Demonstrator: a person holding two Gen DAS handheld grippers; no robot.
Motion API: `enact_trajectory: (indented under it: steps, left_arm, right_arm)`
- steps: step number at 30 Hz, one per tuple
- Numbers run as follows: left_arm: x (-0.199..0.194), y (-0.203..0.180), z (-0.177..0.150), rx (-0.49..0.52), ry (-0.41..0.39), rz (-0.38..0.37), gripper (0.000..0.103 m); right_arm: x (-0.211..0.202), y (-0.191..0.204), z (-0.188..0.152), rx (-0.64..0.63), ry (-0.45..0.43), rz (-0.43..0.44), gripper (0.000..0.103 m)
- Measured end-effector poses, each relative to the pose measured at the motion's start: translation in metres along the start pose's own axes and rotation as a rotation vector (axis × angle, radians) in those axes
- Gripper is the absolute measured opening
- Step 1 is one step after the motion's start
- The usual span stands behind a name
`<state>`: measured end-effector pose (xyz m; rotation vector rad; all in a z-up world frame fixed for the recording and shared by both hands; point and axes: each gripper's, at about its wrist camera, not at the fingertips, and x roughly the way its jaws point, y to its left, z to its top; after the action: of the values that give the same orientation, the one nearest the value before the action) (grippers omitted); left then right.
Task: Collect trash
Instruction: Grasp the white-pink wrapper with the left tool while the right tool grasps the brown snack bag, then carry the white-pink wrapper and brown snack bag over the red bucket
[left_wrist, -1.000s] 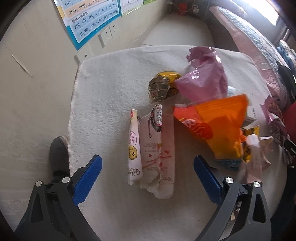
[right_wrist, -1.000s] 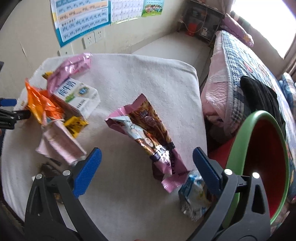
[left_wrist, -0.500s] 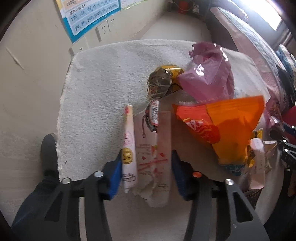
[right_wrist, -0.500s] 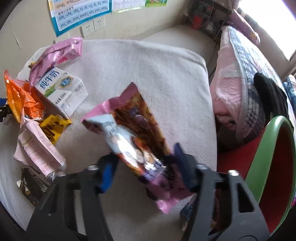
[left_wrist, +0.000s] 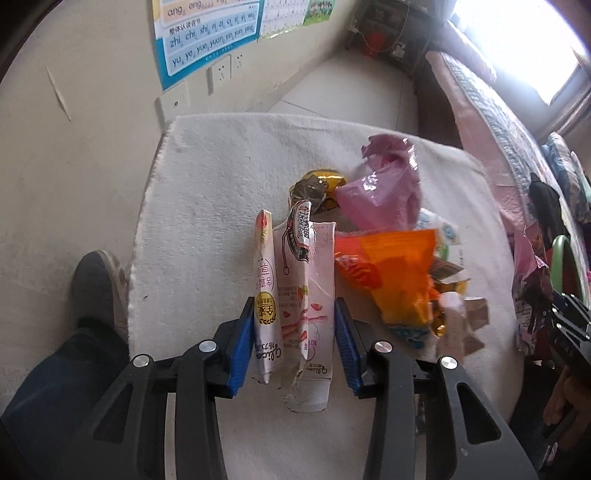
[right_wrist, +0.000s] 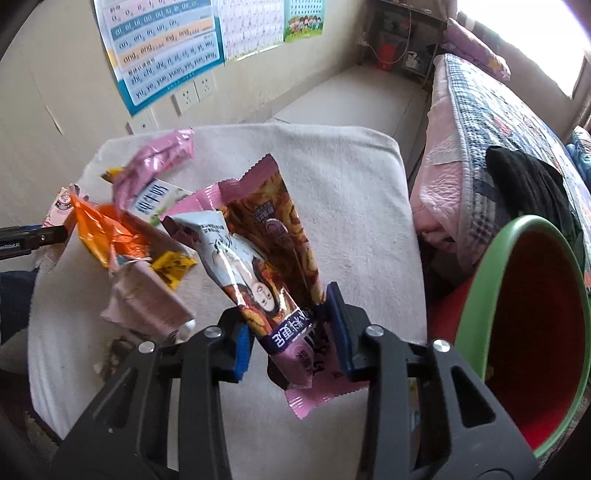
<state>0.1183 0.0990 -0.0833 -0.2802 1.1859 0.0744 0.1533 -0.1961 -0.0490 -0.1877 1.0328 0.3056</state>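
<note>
My left gripper (left_wrist: 295, 345) is shut on a flattened pink-and-white snack box (left_wrist: 306, 295) and holds it over the white table cover (left_wrist: 207, 206). My right gripper (right_wrist: 290, 338) is shut on a pink-and-brown snack wrapper (right_wrist: 269, 251) and holds it lifted off the cover (right_wrist: 354, 192). A green bin with a red inside (right_wrist: 532, 332) stands just right of the right gripper. Loose trash lies between the grippers: an orange bag (left_wrist: 391, 269), a pink bag (left_wrist: 384, 192), a crumpled gold wrapper (left_wrist: 314, 186), a milk carton (right_wrist: 155, 197).
A bed with a quilt (right_wrist: 509, 122) runs along the right, with a black garment (right_wrist: 532, 184) on it. A wall with posters and sockets (left_wrist: 221, 74) is behind the table. The person's shoe (left_wrist: 99, 288) is on the floor at the table's left edge.
Both grippers went from open to shut. The left closed on the pink-and-white box, the right on the snack wrapper, which has risen off the cover.
</note>
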Motion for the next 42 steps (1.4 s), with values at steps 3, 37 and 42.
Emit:
enact_trajectory:
  steps: [3,37,42]
  left_arm:
    - [-0.013,0.000,0.000,0.004,-0.023,-0.004,0.039]
    - [-0.089,-0.115,-0.035,0.230,-0.178,-0.148,0.039]
    - [-0.088,-0.149,-0.033,0.281,-0.181,-0.186,0.039]
  right_arm:
    - [-0.013,0.001,-0.003,0.017,-0.012,0.015,0.036]
    - [-0.107,-0.021,-0.044,0.148,-0.164,0.052,0.036]
    - [-0.117,-0.046,-0.046,0.182,-0.182,0.017,0.036]
